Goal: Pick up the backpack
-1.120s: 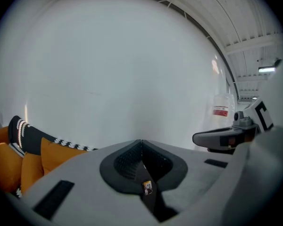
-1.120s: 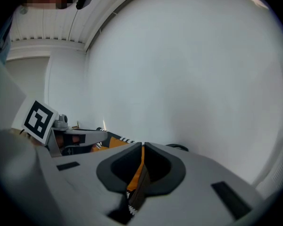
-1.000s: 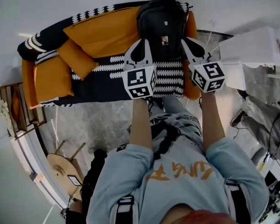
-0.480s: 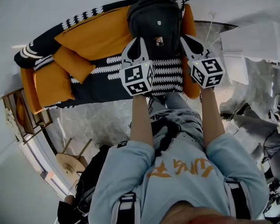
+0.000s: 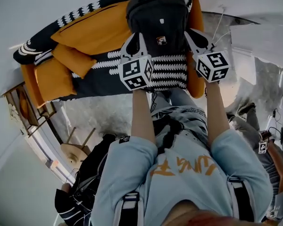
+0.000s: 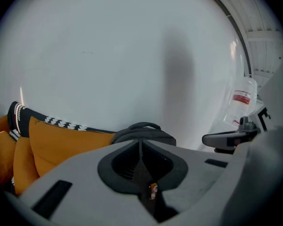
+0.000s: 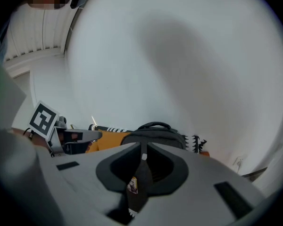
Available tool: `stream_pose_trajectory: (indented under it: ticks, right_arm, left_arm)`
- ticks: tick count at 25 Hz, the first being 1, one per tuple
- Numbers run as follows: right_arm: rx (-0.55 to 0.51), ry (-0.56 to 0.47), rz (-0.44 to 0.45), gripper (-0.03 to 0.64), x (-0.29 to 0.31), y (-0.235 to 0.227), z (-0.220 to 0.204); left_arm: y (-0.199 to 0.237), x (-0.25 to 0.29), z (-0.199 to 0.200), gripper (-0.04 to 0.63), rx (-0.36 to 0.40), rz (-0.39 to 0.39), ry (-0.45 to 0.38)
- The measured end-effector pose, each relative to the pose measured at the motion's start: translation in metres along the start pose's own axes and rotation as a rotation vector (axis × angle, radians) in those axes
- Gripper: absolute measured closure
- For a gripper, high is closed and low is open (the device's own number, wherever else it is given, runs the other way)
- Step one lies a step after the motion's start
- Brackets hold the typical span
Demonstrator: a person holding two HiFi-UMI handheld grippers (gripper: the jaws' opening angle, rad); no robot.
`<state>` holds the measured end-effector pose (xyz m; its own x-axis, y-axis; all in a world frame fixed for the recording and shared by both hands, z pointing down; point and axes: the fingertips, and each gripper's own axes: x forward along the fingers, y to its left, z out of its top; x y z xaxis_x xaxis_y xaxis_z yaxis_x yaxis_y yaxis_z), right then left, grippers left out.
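A black backpack (image 5: 158, 15) with a small orange tag stands upright at the right end of an orange sofa (image 5: 96, 32), on its black-and-white patterned throw. My left gripper (image 5: 136, 40) is shut, its tips over the pack's lower left edge. My right gripper (image 5: 193, 34) is shut beside the pack's right side. In the left gripper view the jaws (image 6: 140, 144) meet in a thin line, with the backpack (image 6: 144, 131) and its top handle just beyond. The right gripper view shows the same: closed jaws (image 7: 144, 149), backpack (image 7: 158, 134) ahead. I see nothing between either pair of jaws.
An orange cushion (image 5: 73, 60) lies on the sofa's left half. White furniture (image 5: 262, 39) stands at the right, a wooden rack (image 5: 19, 107) and a round stool (image 5: 73, 152) at the left. People sit on the floor at lower left (image 5: 80, 192) and right (image 5: 269, 145). A white wall backs the sofa.
Both grippers have come down and forward, closer to the backpack, which now shows larger and nearer the top edge. The jaws stay shut.
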<state>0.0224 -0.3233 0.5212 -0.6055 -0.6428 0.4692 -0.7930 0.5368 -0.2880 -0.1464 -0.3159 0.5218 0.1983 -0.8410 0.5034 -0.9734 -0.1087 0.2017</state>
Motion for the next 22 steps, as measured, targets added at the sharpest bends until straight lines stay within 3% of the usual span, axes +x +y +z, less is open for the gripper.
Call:
stream_pose_trajectory:
  ticks: [3, 8, 11, 15, 22]
  right_arm:
    - [0.003, 0.021, 0.014, 0.571, 0.010, -0.014, -0.003]
    - [0.016, 0.056, 0.035, 0.458, 0.035, -0.039, -0.009]
    - [0.032, 0.080, 0.026, 0.431, 0.051, -0.055, -0.013]
    - [0.051, 0.104, 0.013, 0.405, 0.073, -0.074, -0.018]
    - [0.120, 0.136, 0.018, 0.364, 0.106, -0.092, -0.026]
  left_arm:
    - [0.001, 0.013, -0.009, 0.572, 0.005, -0.028, 0.033]
    - [0.019, 0.037, -0.015, 0.571, 0.010, -0.008, 0.058]
    - [0.029, 0.051, -0.017, 0.566, 0.002, 0.006, 0.077]
    - [0.041, 0.074, -0.024, 0.435, -0.030, -0.002, 0.116]
    - [0.057, 0.102, -0.036, 0.360, -0.065, -0.018, 0.173]
